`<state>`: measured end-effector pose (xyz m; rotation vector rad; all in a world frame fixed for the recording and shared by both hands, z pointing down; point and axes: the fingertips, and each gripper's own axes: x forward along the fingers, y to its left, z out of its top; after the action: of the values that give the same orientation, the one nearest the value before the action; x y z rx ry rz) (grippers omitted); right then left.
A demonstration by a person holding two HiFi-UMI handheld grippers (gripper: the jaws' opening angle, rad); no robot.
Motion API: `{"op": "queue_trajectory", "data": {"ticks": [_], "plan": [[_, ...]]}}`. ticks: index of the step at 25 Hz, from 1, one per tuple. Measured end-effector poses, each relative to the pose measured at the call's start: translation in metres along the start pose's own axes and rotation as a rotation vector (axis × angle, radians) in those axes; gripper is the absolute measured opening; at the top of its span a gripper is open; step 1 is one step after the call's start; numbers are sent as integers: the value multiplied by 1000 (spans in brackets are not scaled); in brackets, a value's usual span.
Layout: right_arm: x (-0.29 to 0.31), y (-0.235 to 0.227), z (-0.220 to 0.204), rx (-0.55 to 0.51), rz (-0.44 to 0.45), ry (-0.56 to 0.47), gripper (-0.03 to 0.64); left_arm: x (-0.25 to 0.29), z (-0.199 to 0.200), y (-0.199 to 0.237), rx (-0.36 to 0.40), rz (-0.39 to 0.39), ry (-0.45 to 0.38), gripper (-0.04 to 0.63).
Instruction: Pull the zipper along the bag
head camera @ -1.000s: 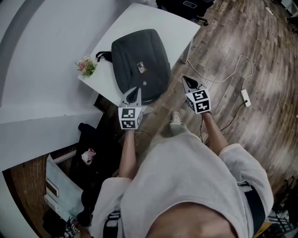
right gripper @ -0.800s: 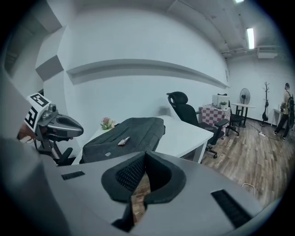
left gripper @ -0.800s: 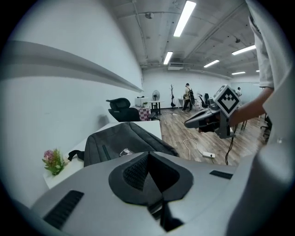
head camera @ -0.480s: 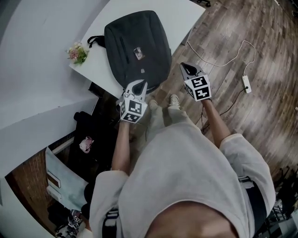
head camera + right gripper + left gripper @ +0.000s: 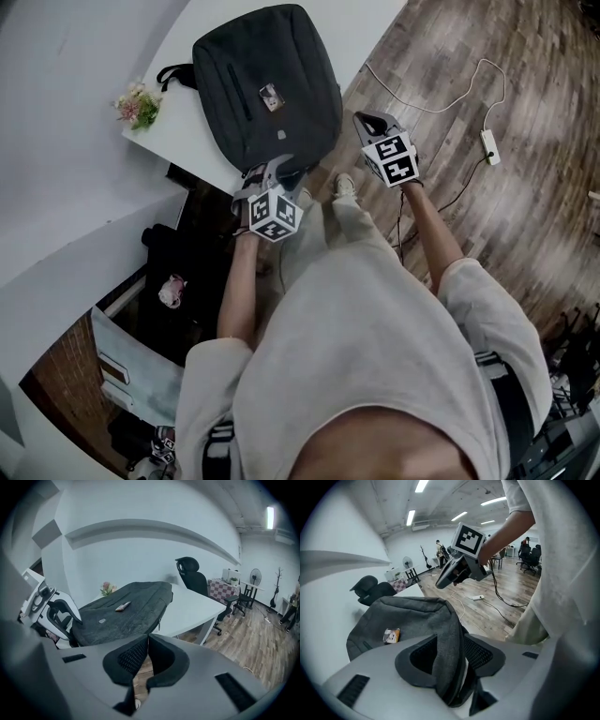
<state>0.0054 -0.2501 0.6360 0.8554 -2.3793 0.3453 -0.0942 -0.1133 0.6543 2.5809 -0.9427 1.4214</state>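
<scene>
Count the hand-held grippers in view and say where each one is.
2. The left hand-held gripper straddles the bag's near edge, its jaws having just been opening around it. The right hand-held gripper hangs shut and empty off the table's edge, over the floor.

The person is holding both arms out ahead of the chest. The left forearm (image 5: 236, 286) is running toward 12 o'clock, and the left gripper (image 5: 270, 171) is tilting steeply down toward 12 o'clock, its marker cube rolled onto a corner. Its jaws have just been opening and are standing apart, with the bag's (image 5: 267, 84) near edge lying between them. The right forearm (image 5: 427, 230) is angling toward 11 o'clock, and the right gripper (image 5: 367, 122) is pointing down toward 11 o'clock, its jaws pressing together on nothing
</scene>
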Motion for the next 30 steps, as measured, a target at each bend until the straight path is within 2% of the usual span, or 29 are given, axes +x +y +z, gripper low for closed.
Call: {"op": "queue_trajectory", "data": {"ticks": [2,5,7,9,13,18,25,28,30], "plan": [[9,-1,-4,-26,8,19,50,8,-6,-3,23,-12,30,198],[24,-7,-11,-71,16,68,167,17,-11,-2,35,-16,58,198],[37,-14,-14,-111,7,91,183,19,-12,-2,38,-30,64,190],[49,-18,-14,-145,6,109,193,19,-13,-4,49,-49,66,154],[70,-26,-14,-217,9,134,189,16,-11,-4,49,-67,64,116],[89,-31,-5,-266,41,129,189,8,-3,1,36,-44,33,82],[110,-32,5,-346,79,135,164,5,2,2,18,-49,19,75],[115,-29,8,-428,96,148,121,7,0,2,17,-50,25,75],[116,-27,9,-493,94,156,53,9,0,2,16,-54,28,75]]}}
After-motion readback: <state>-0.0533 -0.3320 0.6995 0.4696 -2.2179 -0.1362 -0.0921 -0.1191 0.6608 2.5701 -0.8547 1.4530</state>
